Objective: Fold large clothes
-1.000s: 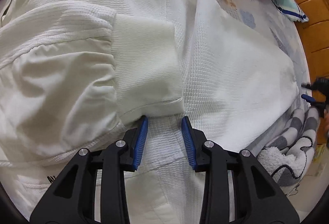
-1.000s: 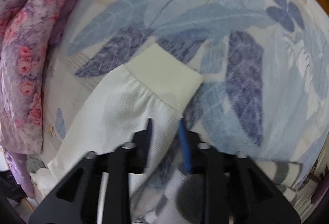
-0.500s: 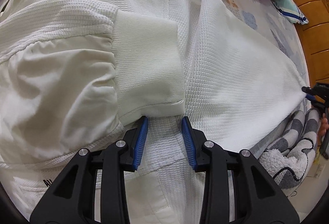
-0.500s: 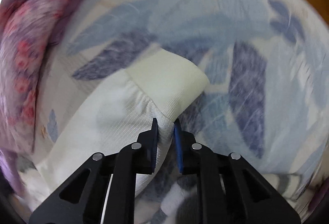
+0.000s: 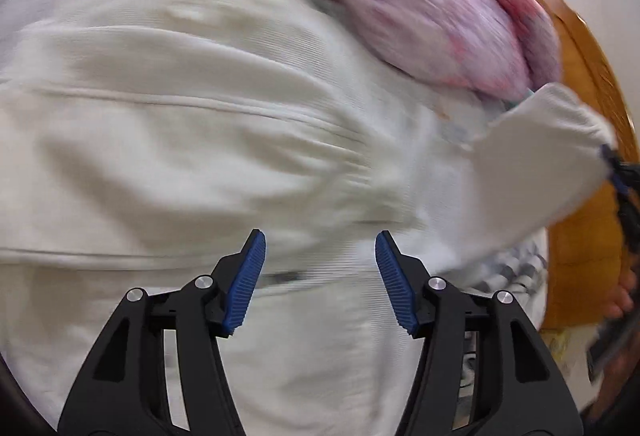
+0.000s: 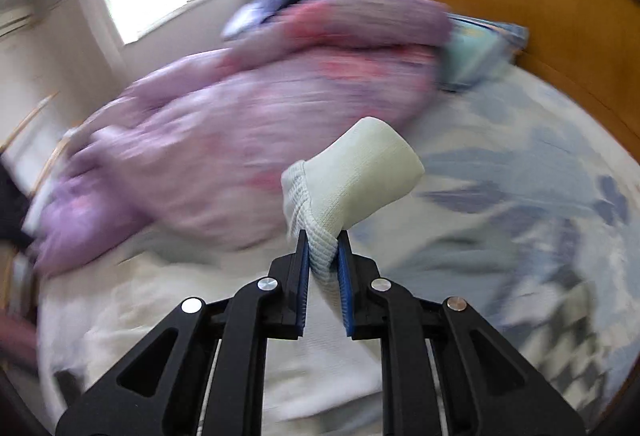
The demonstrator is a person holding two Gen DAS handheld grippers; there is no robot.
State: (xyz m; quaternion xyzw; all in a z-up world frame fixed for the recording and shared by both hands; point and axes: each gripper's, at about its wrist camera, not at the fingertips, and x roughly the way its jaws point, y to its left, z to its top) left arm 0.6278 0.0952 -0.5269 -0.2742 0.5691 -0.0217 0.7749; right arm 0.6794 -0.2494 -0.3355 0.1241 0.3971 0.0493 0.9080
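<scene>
Right claw (image 6: 323, 250) clamped on white sleeve (image 6: 352, 171) just behind its cuff, sleeve lifted above bed (image 6: 520, 171), left claw (image 5: 319, 268) with nothing between its pads, jaws just widened, above white garment (image 5: 180, 139), purple quilt (image 6: 240, 123) beyond.

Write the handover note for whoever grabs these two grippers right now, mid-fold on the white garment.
Right gripper: shut on the sleeve just behind its ribbed cuff, lifted clear of the bed sheet.
Left gripper: open, jaws have just been widening, nothing between them, above the white garment.
Garment body lies spread on the bed, beside the pink floral quilt.
Done: right sleeve picked up.
Left: lay that sleeve across the body, then fold the body itself. The views are blurred, so check the other sleeve's position yourself.
</scene>
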